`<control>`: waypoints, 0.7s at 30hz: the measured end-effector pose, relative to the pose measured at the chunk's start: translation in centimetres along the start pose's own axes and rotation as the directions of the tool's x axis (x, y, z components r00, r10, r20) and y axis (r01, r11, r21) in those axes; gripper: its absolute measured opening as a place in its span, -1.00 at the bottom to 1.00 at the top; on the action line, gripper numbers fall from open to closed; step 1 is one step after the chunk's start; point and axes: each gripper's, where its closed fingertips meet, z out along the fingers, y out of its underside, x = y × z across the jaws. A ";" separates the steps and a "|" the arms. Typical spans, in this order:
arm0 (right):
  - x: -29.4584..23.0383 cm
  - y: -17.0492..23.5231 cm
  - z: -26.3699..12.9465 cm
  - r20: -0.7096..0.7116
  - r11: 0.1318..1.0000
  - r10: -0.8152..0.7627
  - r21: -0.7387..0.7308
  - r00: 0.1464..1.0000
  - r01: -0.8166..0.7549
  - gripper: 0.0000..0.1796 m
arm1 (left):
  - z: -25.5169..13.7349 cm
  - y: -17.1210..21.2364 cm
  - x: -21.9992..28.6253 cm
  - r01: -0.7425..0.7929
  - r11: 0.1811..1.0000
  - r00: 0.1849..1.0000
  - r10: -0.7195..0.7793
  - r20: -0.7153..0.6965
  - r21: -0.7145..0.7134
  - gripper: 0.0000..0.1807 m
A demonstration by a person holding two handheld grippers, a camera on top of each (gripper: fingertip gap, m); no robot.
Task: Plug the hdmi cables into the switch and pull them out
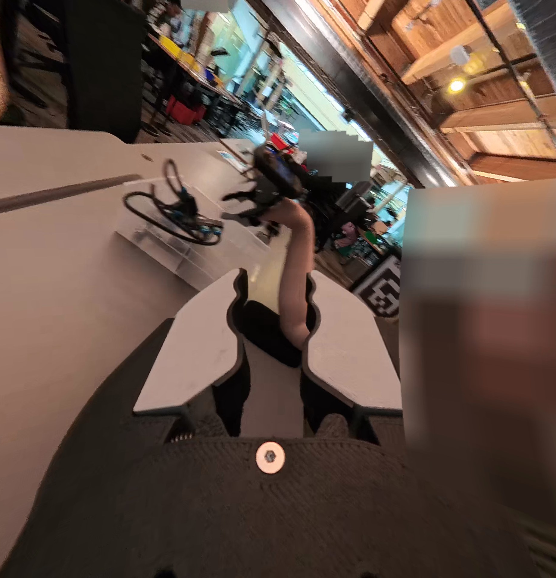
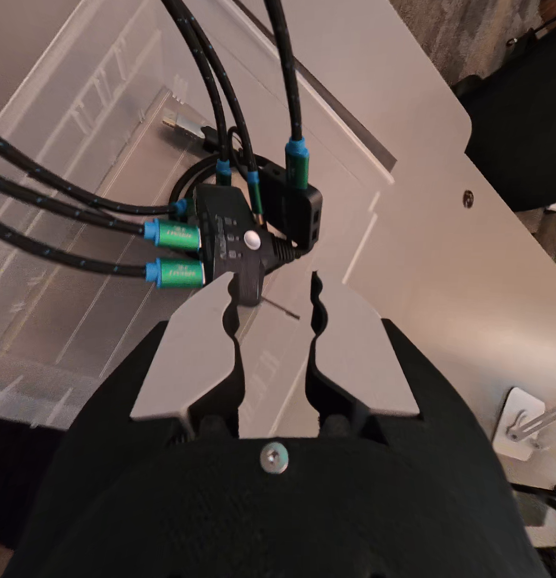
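Observation:
In the right wrist view a black HDMI switch [image 2: 236, 240] with a white button lies on a clear acrylic box [image 2: 67, 219]. Two green plugs [image 2: 178, 238] [image 2: 181, 275] sit in its left side, and more braided black cables [image 2: 208, 78] reach its far side. A second black box [image 2: 301, 209] beside it holds another green plug [image 2: 297, 165]. A thin plug [image 2: 255, 200] hangs loose between them. My right gripper [image 2: 272, 275] is open, its left fingertip at the switch's near end. My left gripper [image 1: 275, 278] is open and empty, held off the table. The switch [image 1: 183, 212] and right gripper [image 1: 239, 208] show far ahead of it.
A silver plug [image 2: 179, 125] lies on the acrylic box behind the switch. The white table [image 2: 427, 250] has a seam and a cut edge at right. A metal stand [image 2: 520, 428] sits lower right. A person's forearm [image 1: 297, 269] crosses the left view; a black-and-white marker [image 1: 383, 294] lies beyond.

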 end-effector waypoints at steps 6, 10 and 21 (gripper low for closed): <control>2.2 6.1 -0.7 0.037 0.969 0.243 -0.054 0.969 -0.241 -0.50 | -9.9 -2.5 -3.8 -0.169 0.970 0.830 0.045 0.556 0.173 -0.49; 1.7 9.5 1.9 0.136 0.926 0.366 -0.149 0.920 -0.347 -0.50 | -24.6 -2.4 -6.3 -0.333 0.880 0.395 -0.196 0.898 0.339 -0.23; -2.9 11.6 5.0 0.315 0.837 0.498 -0.417 0.808 -0.354 -0.89 | -36.1 9.9 -14.4 0.057 0.927 -0.041 -0.369 0.928 0.371 -0.14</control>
